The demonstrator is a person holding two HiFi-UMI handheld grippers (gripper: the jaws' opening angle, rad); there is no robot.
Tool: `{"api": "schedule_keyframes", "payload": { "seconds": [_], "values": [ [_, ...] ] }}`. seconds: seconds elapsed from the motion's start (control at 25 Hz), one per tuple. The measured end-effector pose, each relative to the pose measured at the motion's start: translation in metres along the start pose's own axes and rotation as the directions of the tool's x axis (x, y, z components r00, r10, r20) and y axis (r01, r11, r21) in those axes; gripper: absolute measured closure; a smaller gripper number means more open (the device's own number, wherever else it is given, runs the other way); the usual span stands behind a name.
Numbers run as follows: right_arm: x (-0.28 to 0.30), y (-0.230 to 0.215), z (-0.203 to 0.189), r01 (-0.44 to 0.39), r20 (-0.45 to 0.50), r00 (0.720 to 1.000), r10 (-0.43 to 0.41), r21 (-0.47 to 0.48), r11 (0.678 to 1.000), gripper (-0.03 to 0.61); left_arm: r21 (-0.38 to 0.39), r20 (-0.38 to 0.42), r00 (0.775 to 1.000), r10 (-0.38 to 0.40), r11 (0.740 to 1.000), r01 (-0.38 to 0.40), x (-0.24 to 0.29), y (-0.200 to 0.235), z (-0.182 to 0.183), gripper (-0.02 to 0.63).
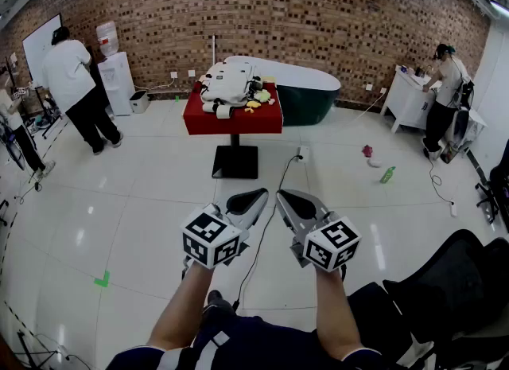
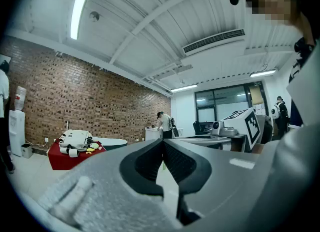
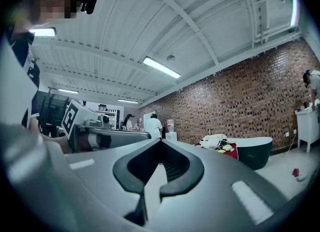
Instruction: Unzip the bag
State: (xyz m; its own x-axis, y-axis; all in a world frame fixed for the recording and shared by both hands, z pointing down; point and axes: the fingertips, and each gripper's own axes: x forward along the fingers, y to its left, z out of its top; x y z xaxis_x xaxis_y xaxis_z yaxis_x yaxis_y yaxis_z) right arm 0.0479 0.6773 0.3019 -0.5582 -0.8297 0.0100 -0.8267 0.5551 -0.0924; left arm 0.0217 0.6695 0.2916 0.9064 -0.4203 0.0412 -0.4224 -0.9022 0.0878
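Observation:
A white bag (image 1: 226, 87) lies on a small table with a red cloth (image 1: 232, 118), far ahead across the floor. It shows small in the left gripper view (image 2: 75, 139) and in the right gripper view (image 3: 214, 140). Yellow-green small items (image 1: 256, 99) lie beside it on the cloth. My left gripper (image 1: 261, 196) and right gripper (image 1: 283, 196) are held level side by side in front of me, well short of the table. Both are shut with nothing between the jaws (image 2: 163, 142) (image 3: 161, 142).
A dark green and white bathtub (image 1: 306, 88) stands behind the table. A cable (image 1: 270, 201) runs over the floor from the table's black base (image 1: 235, 161). People stand at the left (image 1: 73, 82) and right (image 1: 442, 90). A black chair (image 1: 445, 297) is near right. A water cooler (image 1: 118, 74) stands by the brick wall.

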Motion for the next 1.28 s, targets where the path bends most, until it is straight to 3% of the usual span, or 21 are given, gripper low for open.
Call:
{"api": "schedule_keyframes", "payload": {
  "seconds": [0.24,0.48,0.96,1.28],
  "values": [
    [0.029,-0.027,-0.009,0.011,-0.028,1.000,-0.011,-0.003,1.000,0.572,-0.009,0.011,1.000,0.028,1.000,-0.028,0.016,0.042,-0.004,0.611],
    [0.083,-0.058,-0.037,0.030,-0.101,0.995,-0.027,0.022,0.999,0.572,-0.075,-0.010,1.000,0.024,0.997,-0.025,0.035,0.108,-0.031,0.611],
    [0.242,-0.160,-0.049,0.124,-0.198,0.973,-0.117,0.026,0.992,0.572,-0.200,-0.032,0.996,-0.081,0.977,0.073,0.115,0.282,-0.050,0.611],
    [0.302,-0.226,-0.050,0.159,-0.215,0.965,-0.150,0.024,0.987,0.572,-0.225,-0.030,0.994,-0.102,0.970,0.093,0.171,0.355,-0.052,0.611]
  ]
}}
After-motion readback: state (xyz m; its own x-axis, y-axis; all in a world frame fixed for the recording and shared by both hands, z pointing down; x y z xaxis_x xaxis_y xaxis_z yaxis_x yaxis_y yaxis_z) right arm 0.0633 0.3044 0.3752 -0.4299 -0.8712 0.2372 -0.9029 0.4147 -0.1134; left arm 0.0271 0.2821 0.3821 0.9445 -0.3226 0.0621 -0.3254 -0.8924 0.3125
